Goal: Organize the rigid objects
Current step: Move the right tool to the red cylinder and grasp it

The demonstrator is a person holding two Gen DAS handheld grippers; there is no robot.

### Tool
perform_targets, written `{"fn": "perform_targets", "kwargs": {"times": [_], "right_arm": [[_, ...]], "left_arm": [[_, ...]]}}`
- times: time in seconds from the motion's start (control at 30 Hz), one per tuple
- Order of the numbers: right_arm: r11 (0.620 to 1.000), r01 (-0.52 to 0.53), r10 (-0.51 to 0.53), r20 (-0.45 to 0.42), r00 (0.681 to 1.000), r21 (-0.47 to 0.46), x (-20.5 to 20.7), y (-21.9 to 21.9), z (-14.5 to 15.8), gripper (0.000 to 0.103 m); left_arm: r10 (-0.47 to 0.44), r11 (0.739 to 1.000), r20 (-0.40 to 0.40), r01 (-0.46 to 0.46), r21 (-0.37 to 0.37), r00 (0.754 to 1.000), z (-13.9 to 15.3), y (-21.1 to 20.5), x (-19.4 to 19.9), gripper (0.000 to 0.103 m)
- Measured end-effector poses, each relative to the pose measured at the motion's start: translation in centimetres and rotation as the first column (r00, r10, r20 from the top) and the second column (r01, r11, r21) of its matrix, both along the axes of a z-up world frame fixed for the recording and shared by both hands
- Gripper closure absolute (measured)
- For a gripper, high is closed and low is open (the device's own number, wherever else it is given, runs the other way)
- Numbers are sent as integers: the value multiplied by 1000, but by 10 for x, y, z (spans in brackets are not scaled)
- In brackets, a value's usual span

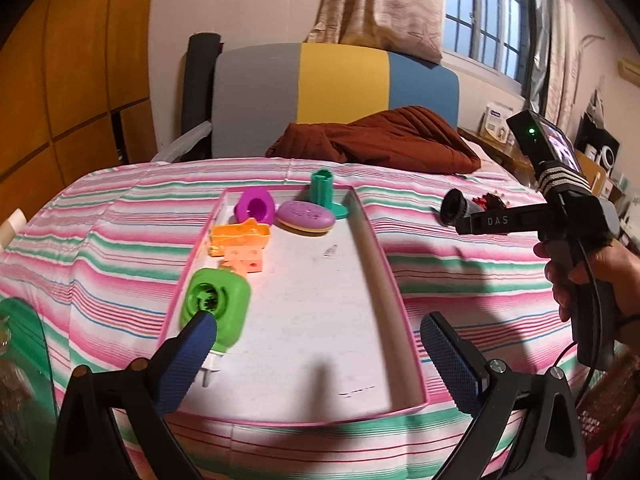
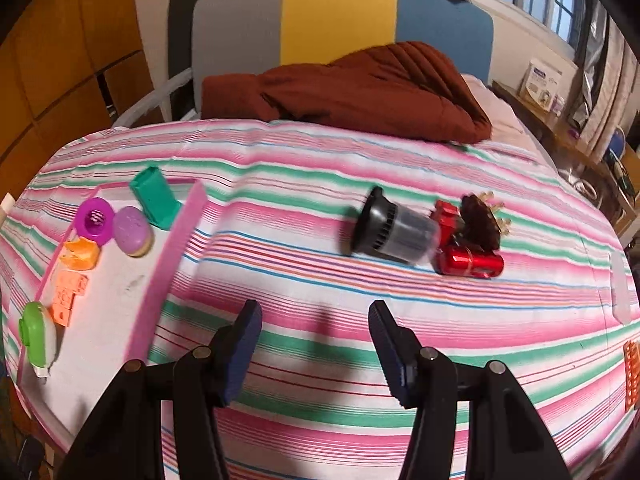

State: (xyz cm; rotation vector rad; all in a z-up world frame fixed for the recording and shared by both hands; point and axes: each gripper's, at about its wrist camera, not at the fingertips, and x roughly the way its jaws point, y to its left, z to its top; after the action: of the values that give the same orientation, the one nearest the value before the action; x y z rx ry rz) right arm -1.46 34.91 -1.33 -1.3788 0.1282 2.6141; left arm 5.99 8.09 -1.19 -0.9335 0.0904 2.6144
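Observation:
A pink-rimmed white tray (image 1: 372, 240) lies on the striped bed. Along its left side lie a green square toy (image 1: 218, 296), an orange piece (image 1: 240, 236), a purple cup (image 1: 256, 209), a purple oval (image 1: 306, 217) and a teal stand (image 1: 325, 192). My left gripper (image 1: 320, 344) is open above the tray, its left finger (image 1: 188, 356) in front of the green toy. My right gripper (image 2: 316, 340) is open over the bedspread, right of the tray (image 2: 172, 248). Ahead of it lie a black and grey cylinder (image 2: 394, 230), a red metallic piece (image 2: 472, 262) and a dark brown object (image 2: 480, 220).
A brown blanket (image 2: 360, 88) lies at the bed's far end before a grey, yellow and blue headboard (image 2: 340, 16). An orange perforated piece (image 2: 632, 372) sits at the bed's right edge. A cluttered shelf (image 2: 568, 120) runs along the right wall under the window.

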Motion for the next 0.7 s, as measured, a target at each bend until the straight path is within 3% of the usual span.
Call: {"fn": "perform_targets", "kwargs": {"times": [0.23,0.43,0.57,0.7], "right_arm": [[986,141,-130,117,985,-94,5,48,-25,47],[913,355,-311,220,925,-200,16,115,-42,47],[853,420,-367,214,905,-311,17,159,-38,47],[866,396,-370,141,918,-307,3,186,-28,47]], "left_arm": [[-60,998,7,61,-29,998,-1,23,1,0],[-108,993,5,108,-55,994,-1,40,4,0],[-128,990,16,129,-62,992,-2,50,4,0],[-143,987,20,144,-65,990,-2,57,4,0]]}}
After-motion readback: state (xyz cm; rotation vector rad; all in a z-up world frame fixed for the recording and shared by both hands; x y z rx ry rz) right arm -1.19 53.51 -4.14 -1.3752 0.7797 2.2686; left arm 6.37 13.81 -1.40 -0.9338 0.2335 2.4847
